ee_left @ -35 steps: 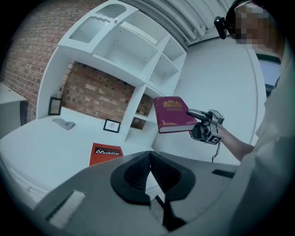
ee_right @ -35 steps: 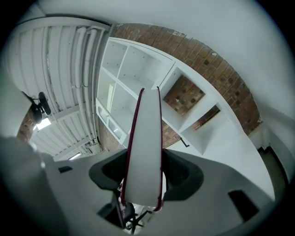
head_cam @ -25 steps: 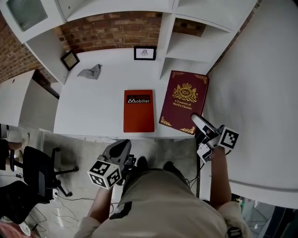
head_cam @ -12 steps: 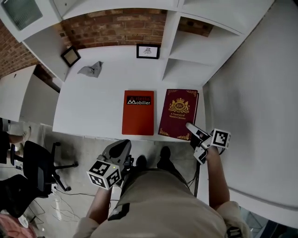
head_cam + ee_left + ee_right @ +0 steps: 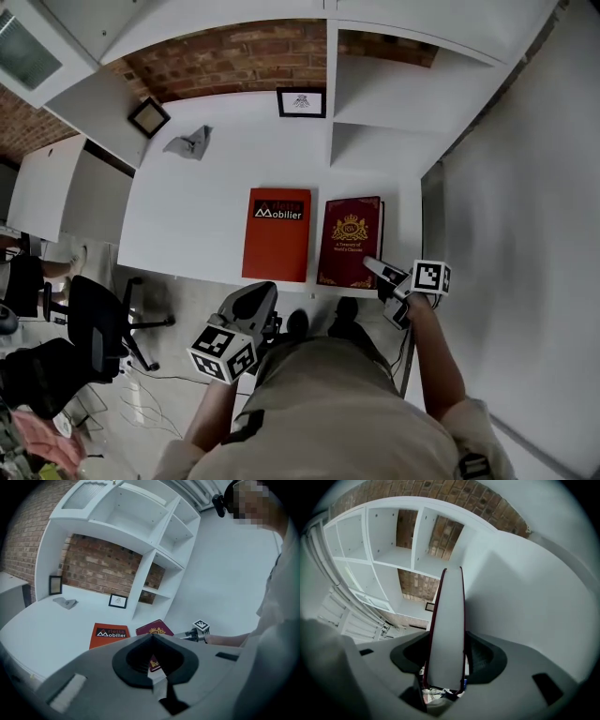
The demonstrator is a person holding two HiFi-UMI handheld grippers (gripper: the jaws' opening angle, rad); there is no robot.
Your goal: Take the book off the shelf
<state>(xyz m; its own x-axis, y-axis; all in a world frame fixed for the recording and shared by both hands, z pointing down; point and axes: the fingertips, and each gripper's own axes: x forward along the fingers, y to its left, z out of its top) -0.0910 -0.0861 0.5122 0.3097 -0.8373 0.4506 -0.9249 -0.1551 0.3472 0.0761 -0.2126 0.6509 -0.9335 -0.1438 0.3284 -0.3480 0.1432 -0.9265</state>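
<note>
A maroon book [image 5: 350, 241] with a gold crest lies face up on the white desk [image 5: 197, 216], close beside an orange book [image 5: 278, 232]. My right gripper [image 5: 375, 274] is shut on the maroon book's near right corner. In the right gripper view the book's white page edge [image 5: 447, 620] stands upright between both pads. My left gripper [image 5: 246, 305] hangs below the desk's front edge, shut and holding nothing. In the left gripper view both the maroon book [image 5: 154, 629] and the orange book [image 5: 108, 633] show beyond its closed jaw tips.
White shelf compartments [image 5: 375, 103] stand at the back right of the desk. A framed picture [image 5: 301, 103], a second small frame [image 5: 149, 117] and a crumpled grey object [image 5: 187, 142] sit near the brick wall. An office chair [image 5: 94, 323] stands at the left. A white wall runs along the right.
The maroon book has come nearer to the desk's front edge and swung from tilted to parallel with the orange book, with the right gripper still on its corner. The left gripper stayed put.
</note>
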